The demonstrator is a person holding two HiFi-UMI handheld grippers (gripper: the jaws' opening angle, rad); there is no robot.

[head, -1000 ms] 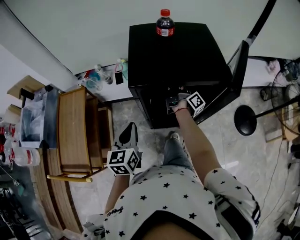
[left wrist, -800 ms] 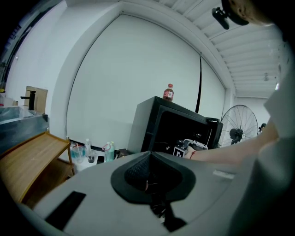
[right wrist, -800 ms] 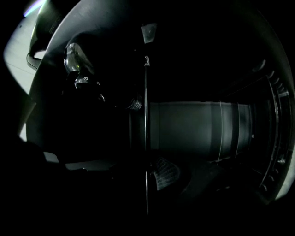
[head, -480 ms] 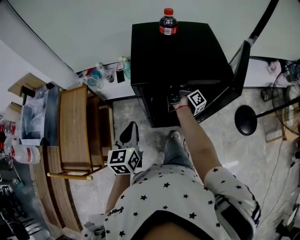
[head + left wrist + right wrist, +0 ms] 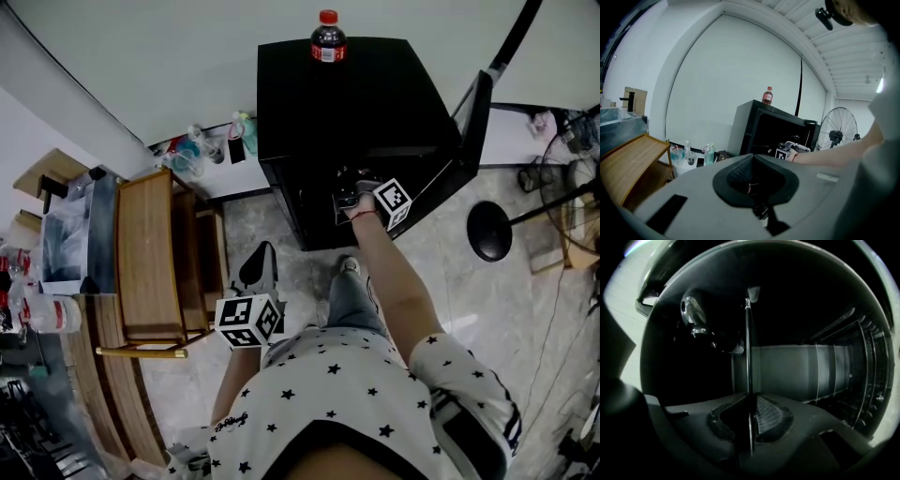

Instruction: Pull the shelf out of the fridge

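We're at the fridge [image 5: 347,103], its door [image 5: 473,117] swung wide open on the fridge's right. A cola bottle [image 5: 327,37] stands upright on the fridge's top, near the back edge.

The right gripper [image 5: 750,401] is in at the fridge's open front, arm stretched out from the body. Its jaws have just been closing, and there's the shelf [image 5: 748,348] between them. We see it edge-on as a thin line running from the pads back into the dark of the fridge. The pads are pinching that near edge now. The shelf lies inside the fridge, with its near edge at the opening. The fridge's pale back wall shows behind it, and a ribbed wall [image 5: 862,376] beside it.

The left gripper [image 5: 752,164] hangs well back from the fridge, off the front-left corner and close to the body. It faces the fridge's open front, with its jaws pressed together and nothing between them.

Left of the fridge we have a wooden rack [image 5: 145,253]. A cluster of small bottles [image 5: 192,155] sits between the rack and the fridge, by the wall. To the fridge's right, beyond the door, stands a fan [image 5: 838,131].
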